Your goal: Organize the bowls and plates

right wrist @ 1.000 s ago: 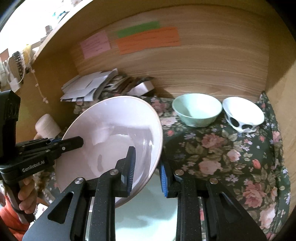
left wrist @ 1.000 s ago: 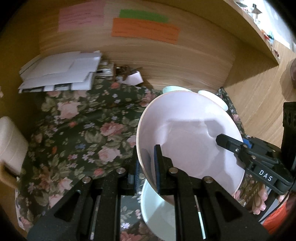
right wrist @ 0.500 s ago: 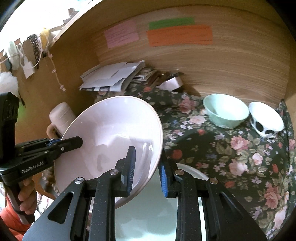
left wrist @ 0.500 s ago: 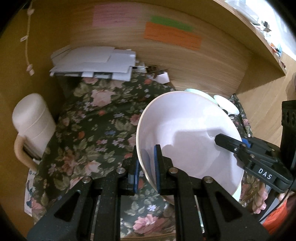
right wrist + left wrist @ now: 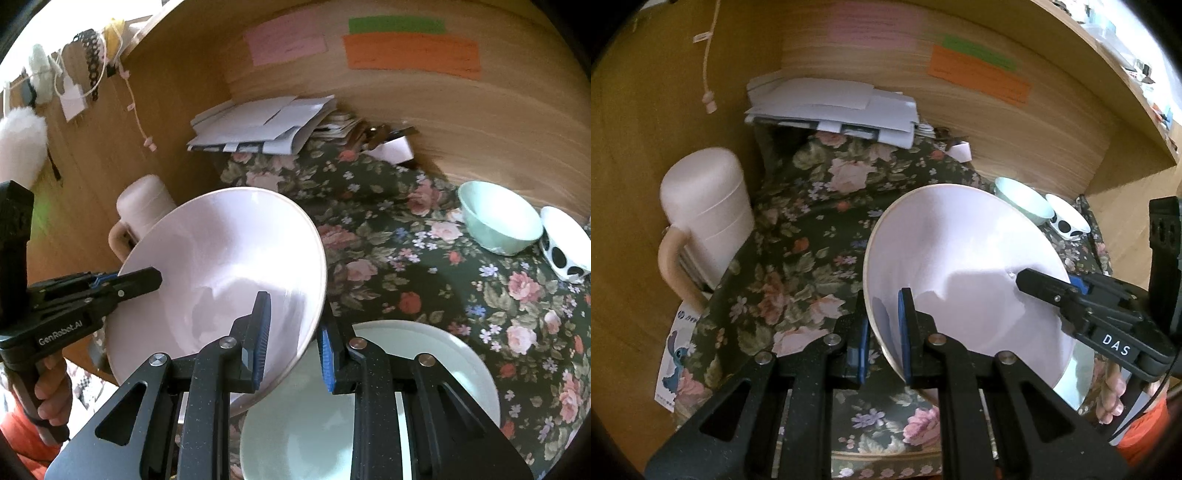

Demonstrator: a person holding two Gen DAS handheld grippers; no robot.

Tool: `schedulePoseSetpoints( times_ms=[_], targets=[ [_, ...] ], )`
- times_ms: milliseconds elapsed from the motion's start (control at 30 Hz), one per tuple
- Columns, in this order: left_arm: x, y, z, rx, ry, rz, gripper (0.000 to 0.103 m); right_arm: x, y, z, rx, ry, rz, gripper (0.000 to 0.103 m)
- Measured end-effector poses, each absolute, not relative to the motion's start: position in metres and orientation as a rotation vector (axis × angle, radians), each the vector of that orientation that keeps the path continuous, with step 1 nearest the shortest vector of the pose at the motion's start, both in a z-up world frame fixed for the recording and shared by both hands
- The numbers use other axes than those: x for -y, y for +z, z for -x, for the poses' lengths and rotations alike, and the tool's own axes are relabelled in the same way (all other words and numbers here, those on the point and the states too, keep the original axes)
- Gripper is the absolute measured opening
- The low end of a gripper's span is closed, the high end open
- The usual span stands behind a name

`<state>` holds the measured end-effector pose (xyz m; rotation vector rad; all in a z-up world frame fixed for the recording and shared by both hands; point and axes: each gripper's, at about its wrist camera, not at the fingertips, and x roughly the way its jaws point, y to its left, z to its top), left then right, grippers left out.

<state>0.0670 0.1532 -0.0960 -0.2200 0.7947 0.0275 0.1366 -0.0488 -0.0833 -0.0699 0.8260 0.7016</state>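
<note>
A large pale pink bowl (image 5: 964, 273) is held in the air over the floral cloth, tilted. My left gripper (image 5: 884, 332) is shut on its left rim. My right gripper (image 5: 293, 332) is shut on its right rim; it also shows in the left wrist view (image 5: 1045, 291). The bowl also shows in the right wrist view (image 5: 221, 273), with the left gripper (image 5: 147, 278) on its far rim. A pale green plate (image 5: 388, 398) lies below on the cloth. A mint bowl (image 5: 498, 225) and a white bowl with black spots (image 5: 565, 247) sit at the back right.
A floral cloth (image 5: 798, 258) covers the desk. A cream lidded mug (image 5: 705, 218) stands at the left wall. A stack of white papers (image 5: 831, 107) lies at the back. Wooden walls close in the back and sides. A cartoon leaflet (image 5: 677, 362) lies at the front left.
Both grippers have carried the pink bowl back and to the left, away from the green plate and the back bowls. The mug has come further into view.
</note>
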Motion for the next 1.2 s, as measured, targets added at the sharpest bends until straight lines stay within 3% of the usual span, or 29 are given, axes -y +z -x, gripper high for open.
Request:
schedulePoseSetpoints(
  times_ms=[1200],
  targets=[
    [-0.190,-0.157,-0.069,-0.883,0.065,0.271,0.013,0.002,-0.128,-0.147,-0.999,0.729,0.184,0.024]
  ],
)
